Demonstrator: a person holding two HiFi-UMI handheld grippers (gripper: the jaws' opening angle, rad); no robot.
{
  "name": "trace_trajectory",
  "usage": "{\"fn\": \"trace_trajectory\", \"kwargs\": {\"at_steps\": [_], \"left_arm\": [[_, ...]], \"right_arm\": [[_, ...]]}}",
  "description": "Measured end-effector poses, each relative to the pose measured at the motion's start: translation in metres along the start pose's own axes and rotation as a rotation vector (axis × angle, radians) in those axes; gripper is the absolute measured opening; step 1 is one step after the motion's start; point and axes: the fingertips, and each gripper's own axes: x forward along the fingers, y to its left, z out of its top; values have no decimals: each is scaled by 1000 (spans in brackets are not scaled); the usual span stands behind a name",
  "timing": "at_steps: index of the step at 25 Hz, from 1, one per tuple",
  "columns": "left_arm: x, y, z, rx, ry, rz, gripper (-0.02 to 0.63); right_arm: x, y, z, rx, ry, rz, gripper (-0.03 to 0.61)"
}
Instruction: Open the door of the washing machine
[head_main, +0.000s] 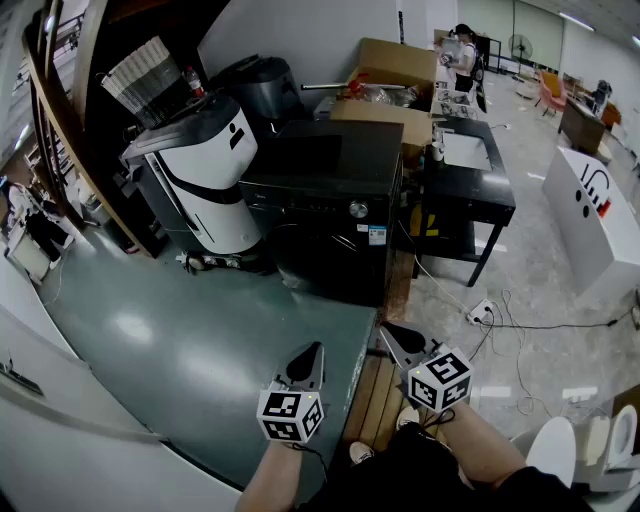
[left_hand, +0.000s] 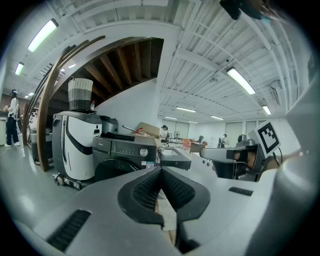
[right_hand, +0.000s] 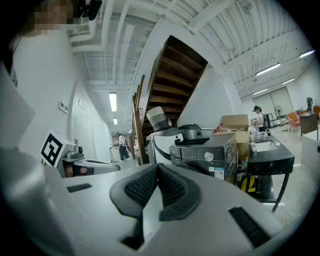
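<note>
The black washing machine (head_main: 325, 200) stands ahead of me with its round door (head_main: 318, 262) closed, a white machine (head_main: 205, 175) just beside it on the left and a black table (head_main: 470, 190) on the right. My left gripper (head_main: 314, 350) and right gripper (head_main: 388, 331) hang well short of it, each with its jaws pressed together on nothing.

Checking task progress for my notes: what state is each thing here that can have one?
Washing machine door, closed.
Left gripper, fingers together, nothing held, apart from the door.
Right gripper, fingers together, nothing held, apart from the door.
</note>
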Motion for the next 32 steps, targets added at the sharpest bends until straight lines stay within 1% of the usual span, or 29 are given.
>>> {"fn": "trace_trajectory", "kwargs": {"at_steps": [9,15,21,28,29,31,32], "left_arm": [[3,7,6,-5,-30,-14,18],[5,15,19,19,-53,-9,18],[-1,27,37,33,-86,-1,20],[-1,42,36,26,-89,7,21],[-1,46,35,26,-87,10,27],[0,52,32,22,-78,18,87],[2,55,31,18,-73,21,103]], "right_arm": [[10,8,5,-36,-11,35,17],[17,11,20,-81,-37,54,17],[25,17,34,-80,-63,63,17],[41,8,33,-54,-65,49,18],[44,7,33,-50,-67,45,20],[49,3,33,-43,-69,39,24],[52,1,33,-41,-68,37,43]]}}
